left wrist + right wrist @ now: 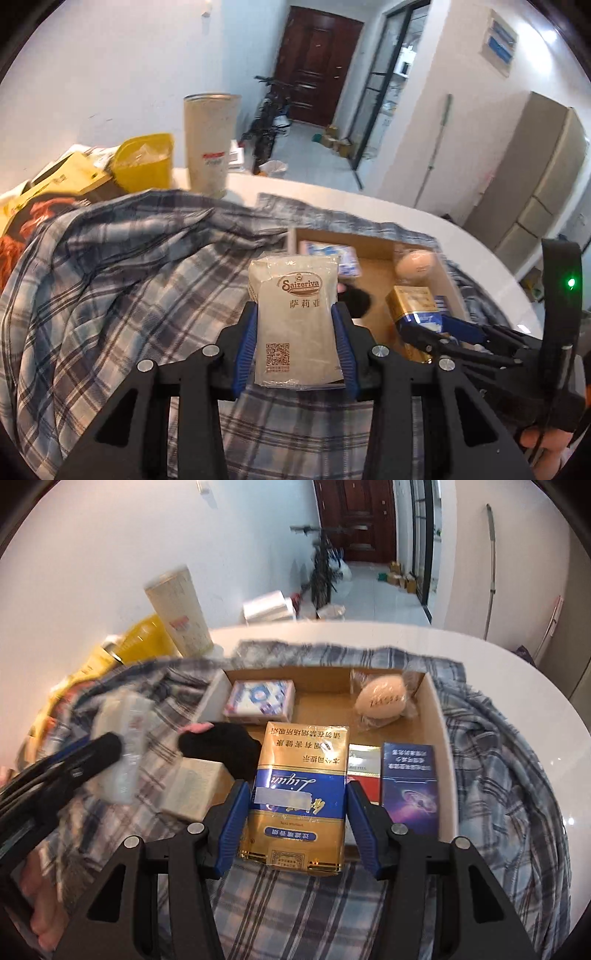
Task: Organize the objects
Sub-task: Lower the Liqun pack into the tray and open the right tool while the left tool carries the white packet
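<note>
Cardboard tray (441, 716) on plaid cloth (491, 746), white desk (517, 672): holds tissue pack (260, 699), wrapped egg (380, 701), red-white pack (364, 771), blue pack (406, 779), black item (221, 744)

Left gripper (295, 325): fingers pinching Saizeriya packet (293, 317), above cloth beside tray

Right gripper (295, 808): fingers pinching gold-blue pack (299, 797), over tray's near edge

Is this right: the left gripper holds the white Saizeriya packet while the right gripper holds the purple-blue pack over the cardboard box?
Not quite. The left gripper does hold the Saizeriya packet, but the right gripper holds the gold and blue Liqun pack, not the purple-blue pack, which already lies in the cardboard box. The right wrist view shows it.
</note>
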A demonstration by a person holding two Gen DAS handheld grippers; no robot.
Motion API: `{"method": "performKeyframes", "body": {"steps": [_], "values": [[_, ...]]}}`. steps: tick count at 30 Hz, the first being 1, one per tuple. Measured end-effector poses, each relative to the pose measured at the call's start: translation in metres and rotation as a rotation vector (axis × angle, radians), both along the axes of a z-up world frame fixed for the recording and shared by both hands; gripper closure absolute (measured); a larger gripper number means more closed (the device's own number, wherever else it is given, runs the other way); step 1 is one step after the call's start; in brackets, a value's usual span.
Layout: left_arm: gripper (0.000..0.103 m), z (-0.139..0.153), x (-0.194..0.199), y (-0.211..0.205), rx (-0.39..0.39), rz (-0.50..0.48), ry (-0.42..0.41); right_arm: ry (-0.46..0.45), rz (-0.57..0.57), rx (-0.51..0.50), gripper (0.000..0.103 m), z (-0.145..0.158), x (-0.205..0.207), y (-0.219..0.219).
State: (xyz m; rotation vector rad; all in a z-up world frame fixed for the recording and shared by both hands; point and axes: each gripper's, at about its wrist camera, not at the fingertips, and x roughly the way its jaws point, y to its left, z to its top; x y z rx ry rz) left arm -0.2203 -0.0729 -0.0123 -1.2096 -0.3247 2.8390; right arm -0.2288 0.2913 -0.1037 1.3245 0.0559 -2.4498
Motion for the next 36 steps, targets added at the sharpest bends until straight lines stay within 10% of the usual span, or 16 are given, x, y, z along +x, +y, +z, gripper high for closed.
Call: {"method": "performKeyframes", "body": {"steps": [21, 36], "values": [[0.061, -0.003, 0.003, -0.022, 0.062, 0.042, -0.003, -0.062, 0.034, -0.007, 0.049, -0.035, -0.022, -0.031], [0.061, 0.017, 0.015, -0.015, 0.063, 0.009, 0.061, 0.046, 0.019, -0.024, 0.037, 0.009, -0.013, -0.005]]}}
